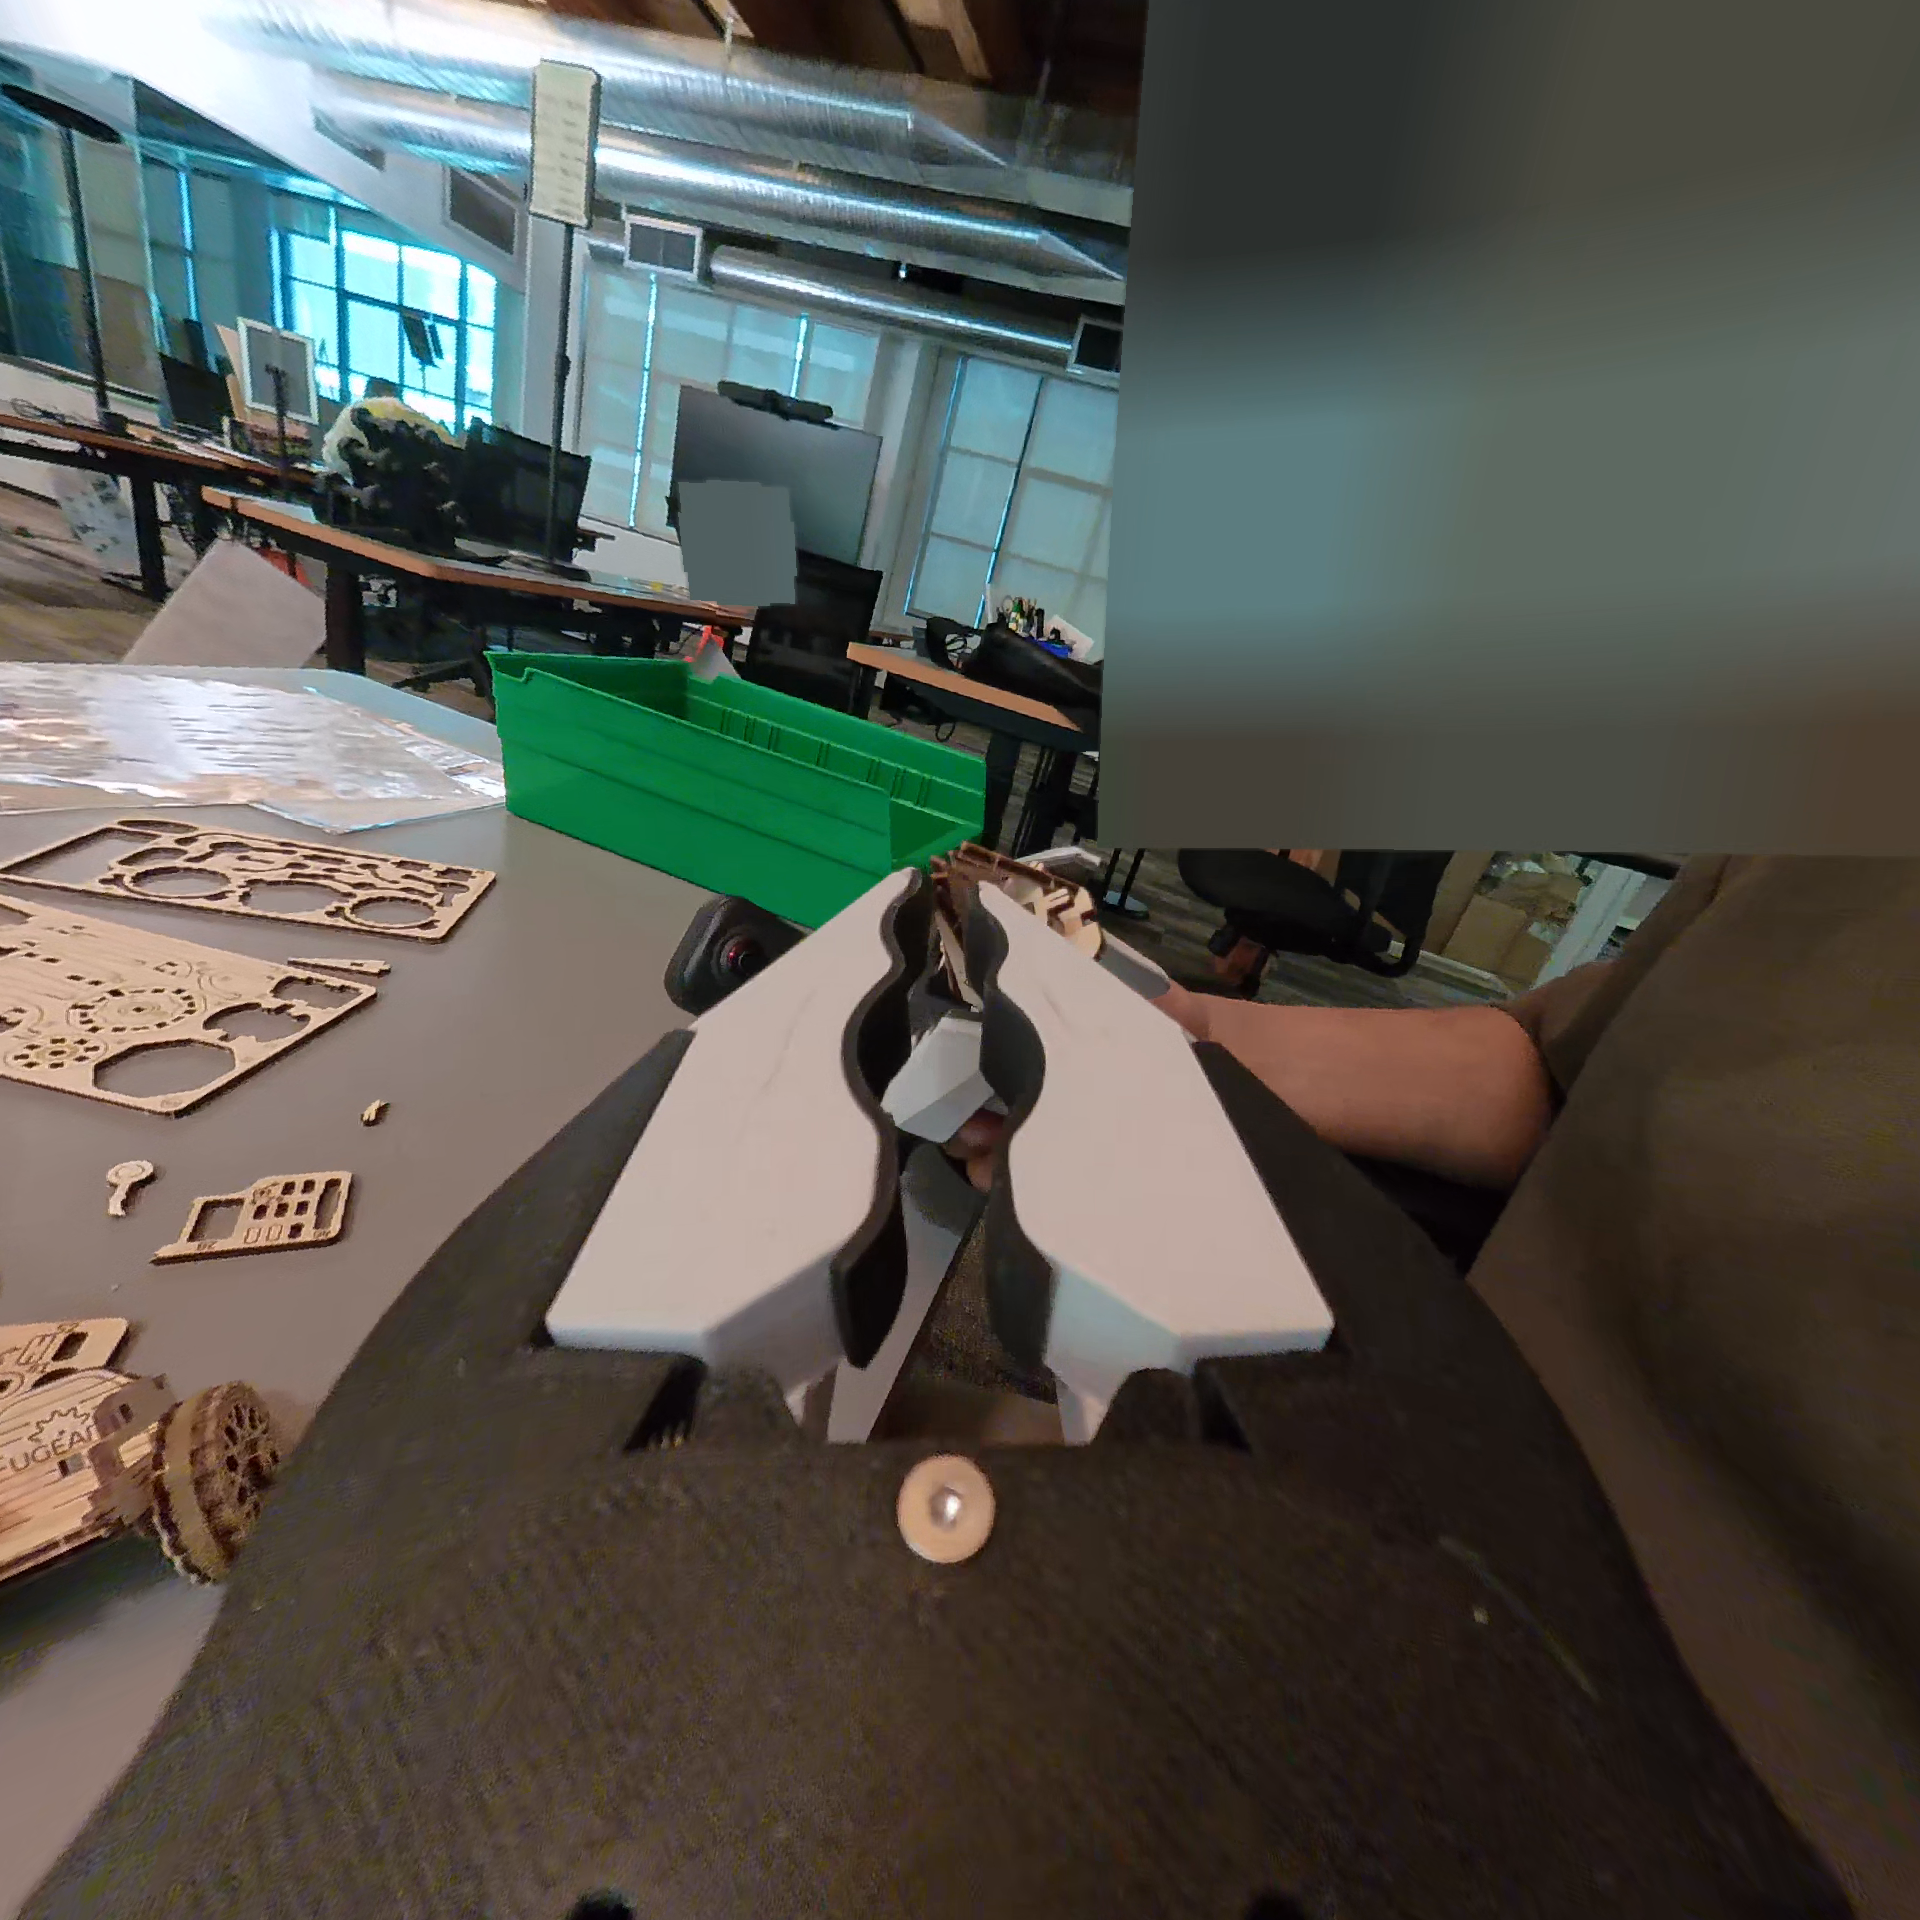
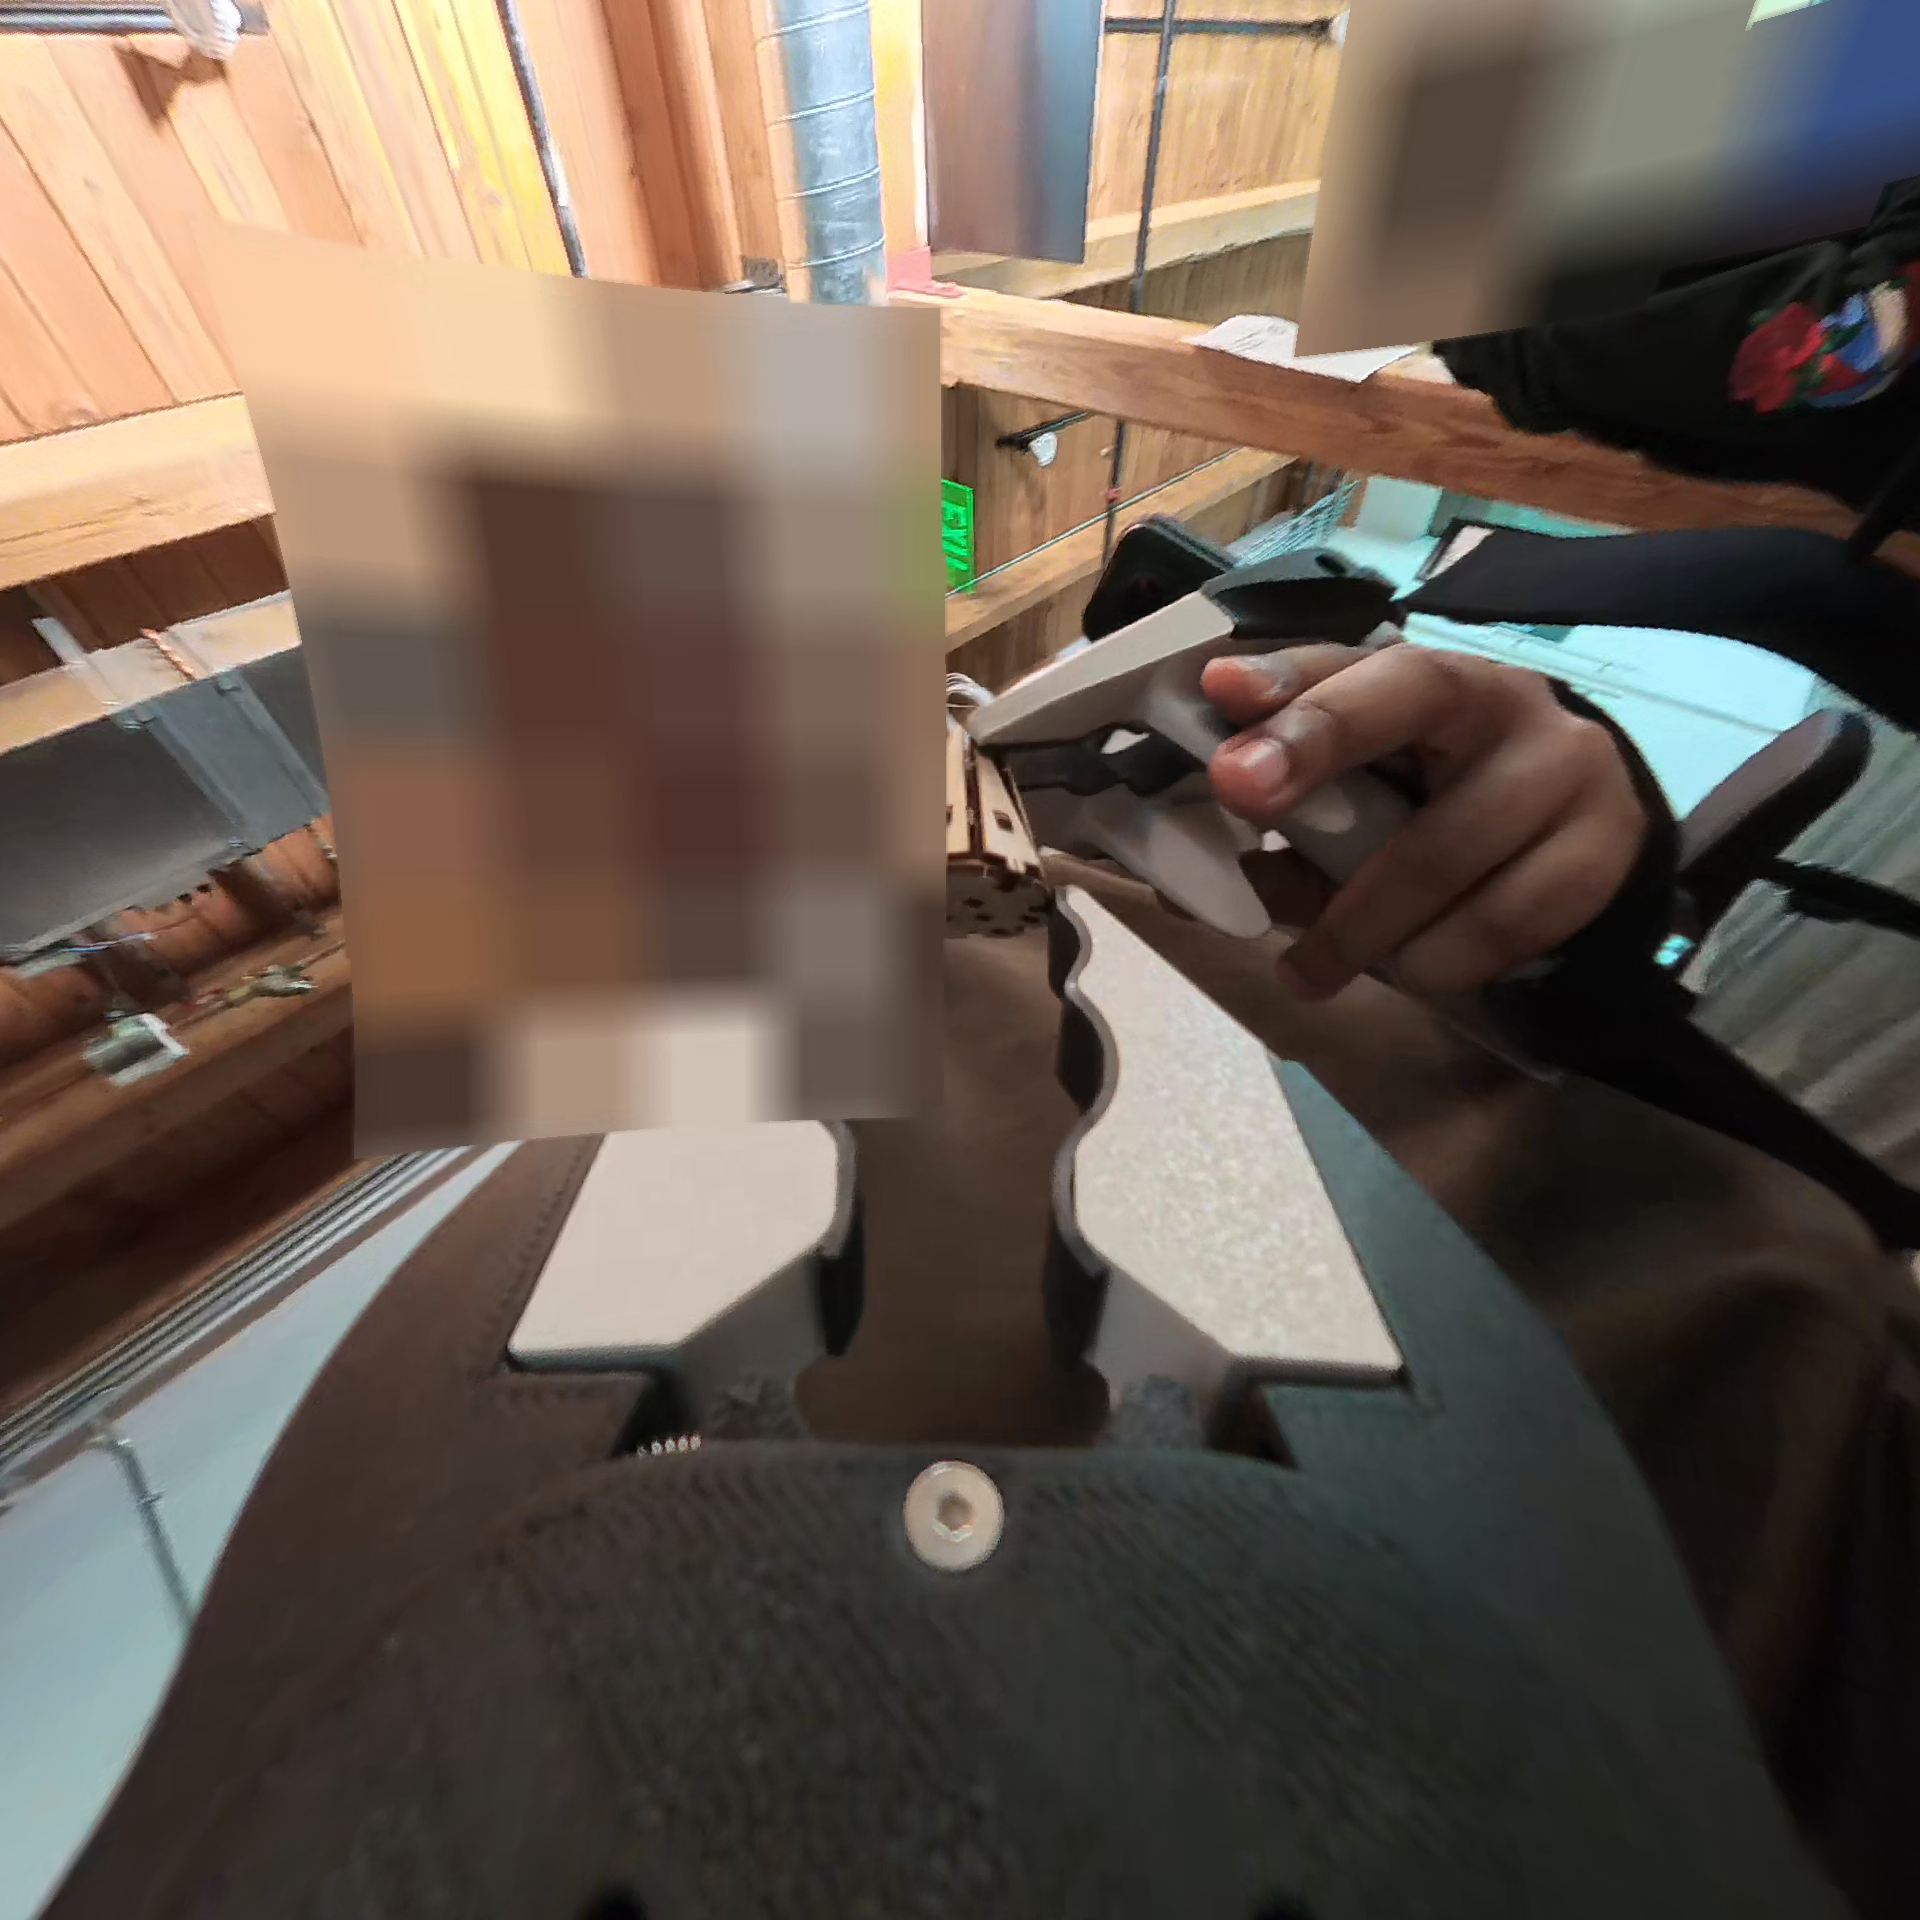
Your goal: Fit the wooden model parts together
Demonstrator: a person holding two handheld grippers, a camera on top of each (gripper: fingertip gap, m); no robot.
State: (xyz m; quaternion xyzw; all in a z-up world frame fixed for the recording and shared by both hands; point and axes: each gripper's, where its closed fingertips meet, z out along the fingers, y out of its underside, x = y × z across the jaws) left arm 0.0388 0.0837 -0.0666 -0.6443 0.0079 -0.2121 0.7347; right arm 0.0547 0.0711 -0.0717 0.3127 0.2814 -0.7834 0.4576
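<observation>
While the left hand-held gripper (image 1: 951,914) pinches a pale laser-cut wooden model piece (image 1: 1023,894) beyond the grey tabletop's (image 1: 540,997) right edge, its long axis unclear, the right hand-held gripper's (image 2: 966,935) spread is hidden by blur.

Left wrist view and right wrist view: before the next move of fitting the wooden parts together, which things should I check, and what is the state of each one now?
1. Left tongs closed on the wooden model part: ok.
2. Right tongs gripping the same part: cannot tell, because one fingertip is hidden.
3. Part held up, off the table: ok.
4. Joint to be fitted is in view: not ok, because the tongs cover it in both views.
5. Loose wooden pieces lie flat on the table, apart from both tongs: ok.
</observation>
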